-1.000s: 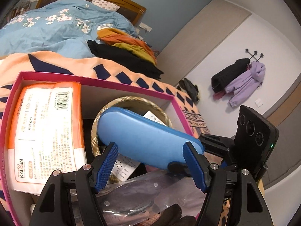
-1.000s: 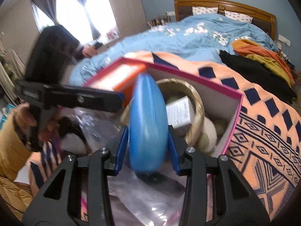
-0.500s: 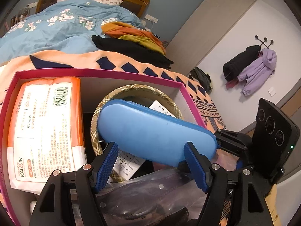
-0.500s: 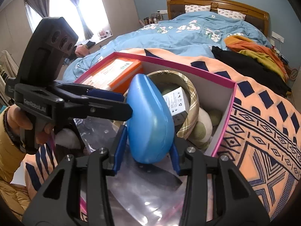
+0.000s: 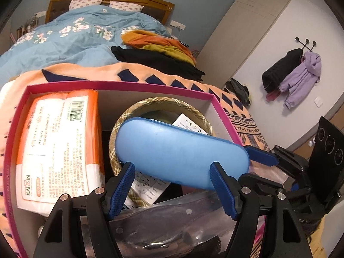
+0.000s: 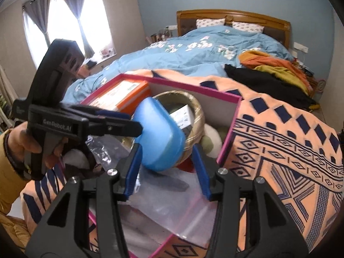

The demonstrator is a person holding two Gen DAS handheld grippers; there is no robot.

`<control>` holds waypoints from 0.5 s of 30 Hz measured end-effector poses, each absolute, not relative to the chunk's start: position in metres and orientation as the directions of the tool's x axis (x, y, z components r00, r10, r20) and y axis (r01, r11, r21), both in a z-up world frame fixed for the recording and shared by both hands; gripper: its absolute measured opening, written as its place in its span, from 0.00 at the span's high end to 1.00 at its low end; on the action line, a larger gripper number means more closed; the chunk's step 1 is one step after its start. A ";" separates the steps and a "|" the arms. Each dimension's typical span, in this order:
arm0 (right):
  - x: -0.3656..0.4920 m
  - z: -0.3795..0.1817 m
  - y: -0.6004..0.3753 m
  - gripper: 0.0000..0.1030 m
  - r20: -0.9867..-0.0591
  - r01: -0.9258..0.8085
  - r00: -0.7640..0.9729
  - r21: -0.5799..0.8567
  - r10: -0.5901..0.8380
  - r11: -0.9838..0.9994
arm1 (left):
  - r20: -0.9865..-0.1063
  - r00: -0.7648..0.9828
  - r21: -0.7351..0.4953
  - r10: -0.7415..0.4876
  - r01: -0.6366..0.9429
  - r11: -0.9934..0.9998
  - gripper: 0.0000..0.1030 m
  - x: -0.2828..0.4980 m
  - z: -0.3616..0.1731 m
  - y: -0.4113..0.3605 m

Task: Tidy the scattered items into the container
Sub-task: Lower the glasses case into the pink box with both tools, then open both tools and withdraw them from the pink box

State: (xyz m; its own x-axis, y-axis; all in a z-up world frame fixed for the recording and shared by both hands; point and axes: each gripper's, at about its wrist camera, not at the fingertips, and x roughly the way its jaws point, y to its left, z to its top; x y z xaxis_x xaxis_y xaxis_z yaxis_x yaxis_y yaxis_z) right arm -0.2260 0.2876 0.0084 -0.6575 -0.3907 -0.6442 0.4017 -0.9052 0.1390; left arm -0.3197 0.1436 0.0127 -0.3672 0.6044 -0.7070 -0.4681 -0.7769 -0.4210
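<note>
While the right gripper [image 6: 166, 167] spreads its blue pads, having just been opening, the blue case [image 6: 159, 135] sits between them but clear of both; gaps show on either side, so nothing is pinched there; that case lies inside the pink box [image 5: 120, 85], propped on the rim of the plaid-edged round basket [image 5: 163, 103], its near end over a clear plastic bag [image 6: 172, 202]; over in the left wrist view, the left gripper [image 5: 174, 188] stands wide too, pads apart in front of the case [image 5: 180, 152], not pressing on it; the orange tissue pack [image 5: 58, 142] fills the box's left side, and a white printed carton [image 5: 148, 188] pokes out beneath the case; the box rests on a peach patterned blanket [image 6: 279, 133] on the bed; a hand [image 6: 28, 137] grips the left tool's handle.
</note>
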 end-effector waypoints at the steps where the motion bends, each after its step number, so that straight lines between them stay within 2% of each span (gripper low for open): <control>1: -0.225 0.008 0.287 0.51 -0.644 0.406 -0.657 0.137 -0.393 -0.904 | -0.708 -0.374 -0.416 0.599 -0.465 -0.782 0.28 -0.319 0.013 0.143; 11: -0.215 -0.002 0.270 0.50 -0.658 0.429 -0.660 0.066 -0.363 -0.901 | -0.696 -0.441 -0.361 0.567 -0.467 -0.807 0.25 -0.297 0.019 0.138; 15: -0.210 -0.002 0.271 0.50 -0.649 0.427 -0.666 0.074 -0.368 -0.901 | -0.681 -0.490 -0.317 0.544 -0.472 -0.823 0.19 -0.280 0.023 0.135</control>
State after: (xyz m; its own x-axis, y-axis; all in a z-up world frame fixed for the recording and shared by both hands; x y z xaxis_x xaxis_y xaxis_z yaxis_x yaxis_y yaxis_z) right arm -0.2104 0.2712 -0.0018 -0.6662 -0.3682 -0.6485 0.4265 -0.9015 0.0736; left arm -0.2805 0.1354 0.0234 -0.4903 0.5435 -0.6813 -0.4722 -0.8227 -0.3165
